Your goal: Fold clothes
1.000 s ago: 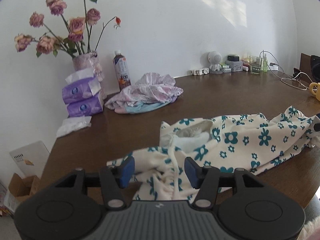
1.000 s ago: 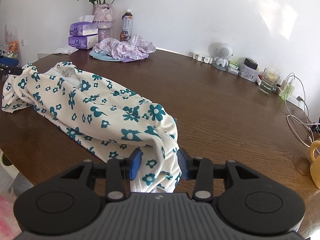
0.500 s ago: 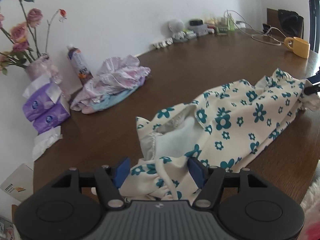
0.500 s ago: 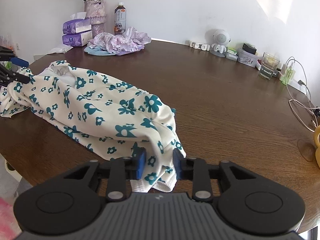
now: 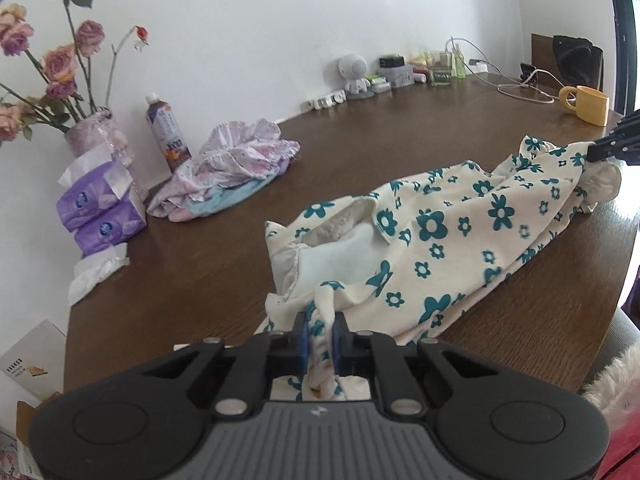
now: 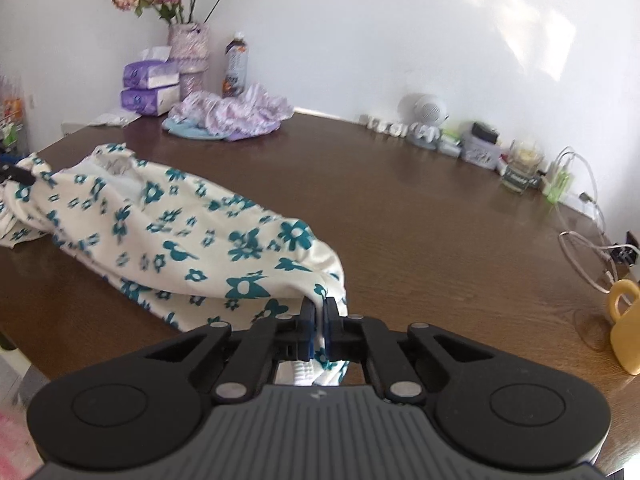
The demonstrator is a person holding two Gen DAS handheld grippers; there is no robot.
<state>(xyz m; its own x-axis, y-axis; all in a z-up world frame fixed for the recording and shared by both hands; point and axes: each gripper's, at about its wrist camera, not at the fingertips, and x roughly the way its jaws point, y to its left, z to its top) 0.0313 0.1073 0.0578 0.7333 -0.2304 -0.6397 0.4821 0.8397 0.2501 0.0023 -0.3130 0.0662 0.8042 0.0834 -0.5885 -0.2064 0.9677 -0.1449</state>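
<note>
Wooden table (image 5: 192, 280) | both tools pinch floral garment (image 5: 460, 232) | wire (image 6: 580, 256) right-view only

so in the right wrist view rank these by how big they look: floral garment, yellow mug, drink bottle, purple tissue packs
1. Floral garment, by far the largest.
2. Purple tissue packs and yellow mug: look alike, and the mug is cut off by the frame edge and much nearer, so no ranking.
3. Drink bottle, smallest, but far back.
</note>
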